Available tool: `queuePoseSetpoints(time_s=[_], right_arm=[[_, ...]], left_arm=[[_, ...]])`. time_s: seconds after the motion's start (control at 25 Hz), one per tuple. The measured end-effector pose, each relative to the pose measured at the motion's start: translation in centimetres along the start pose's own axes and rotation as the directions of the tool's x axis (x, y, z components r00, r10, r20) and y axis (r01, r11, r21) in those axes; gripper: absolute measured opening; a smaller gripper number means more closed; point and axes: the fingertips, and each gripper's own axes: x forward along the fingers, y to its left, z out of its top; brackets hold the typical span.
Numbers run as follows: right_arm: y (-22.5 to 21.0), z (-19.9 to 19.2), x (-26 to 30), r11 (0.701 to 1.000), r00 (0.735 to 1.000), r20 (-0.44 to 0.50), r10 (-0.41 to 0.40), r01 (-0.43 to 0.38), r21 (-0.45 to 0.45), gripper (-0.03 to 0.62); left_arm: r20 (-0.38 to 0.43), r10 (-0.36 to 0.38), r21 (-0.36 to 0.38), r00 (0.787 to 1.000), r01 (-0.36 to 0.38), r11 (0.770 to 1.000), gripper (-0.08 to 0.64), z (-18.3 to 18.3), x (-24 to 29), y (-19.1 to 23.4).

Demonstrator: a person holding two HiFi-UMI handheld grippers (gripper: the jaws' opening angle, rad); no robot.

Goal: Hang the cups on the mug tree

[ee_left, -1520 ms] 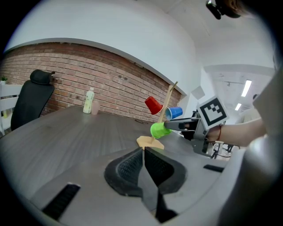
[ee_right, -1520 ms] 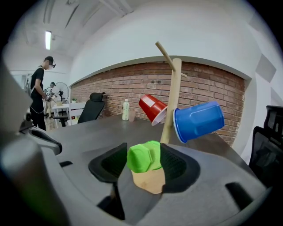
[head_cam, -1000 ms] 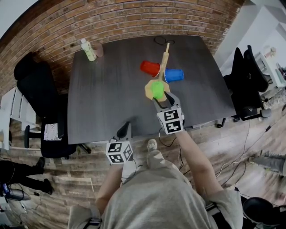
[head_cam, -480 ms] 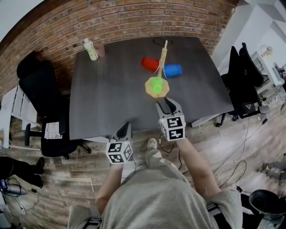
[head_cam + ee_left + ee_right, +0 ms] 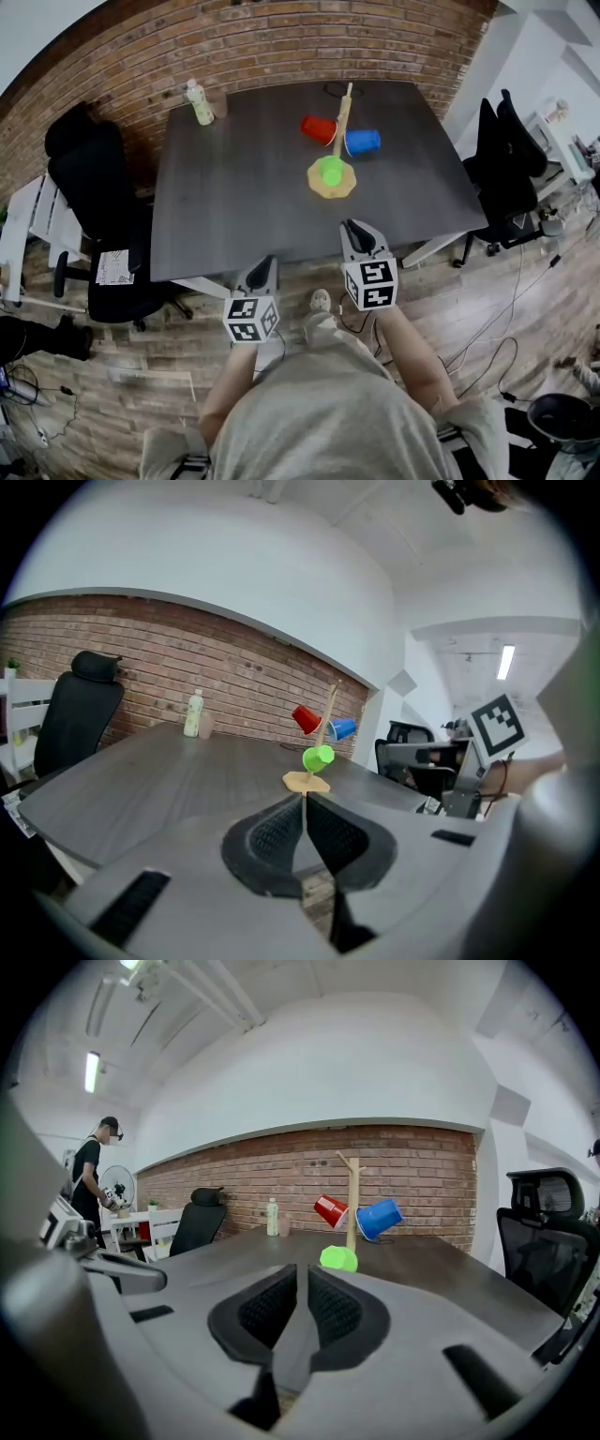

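Note:
The wooden mug tree (image 5: 341,120) stands on the dark table (image 5: 234,197), toward its far right. A red cup (image 5: 319,129) hangs on the tree's left, a blue cup (image 5: 363,142) on its right, and a green cup (image 5: 330,172) low at the front over the base. My right gripper (image 5: 356,230) is at the table's near edge, well short of the tree. Its jaws have just been closing, with nothing between them, and now stand nearly together. My left gripper (image 5: 262,272) is shut and empty, off the near edge. The right gripper view shows the green cup (image 5: 339,1258) beyond the right gripper (image 5: 302,1288).
A pale bottle (image 5: 199,103) and a brown cup (image 5: 218,103) stand at the table's far left corner. Black office chairs sit to the left (image 5: 94,187) and right (image 5: 511,159). A cable loop (image 5: 337,90) lies at the far edge. A person (image 5: 94,1176) stands far off.
Both grippers drew back from the table toward me. The right gripper left the green cup hanging on the tree and its jaws closed.

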Motion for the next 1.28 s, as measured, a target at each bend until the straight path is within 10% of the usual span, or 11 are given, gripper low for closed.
queuePoseSetpoints(time_s=[1.28], right_arm=[[3.9, -2.7, -6.7, 0.999, 1.000, 0.016, 0.018, -0.019, 0.046, 0.000]], left_arm=[[0.061, 0.001, -0.024, 0.998, 0.001, 1.000, 0.015, 0.4, -5.4, -0.5]])
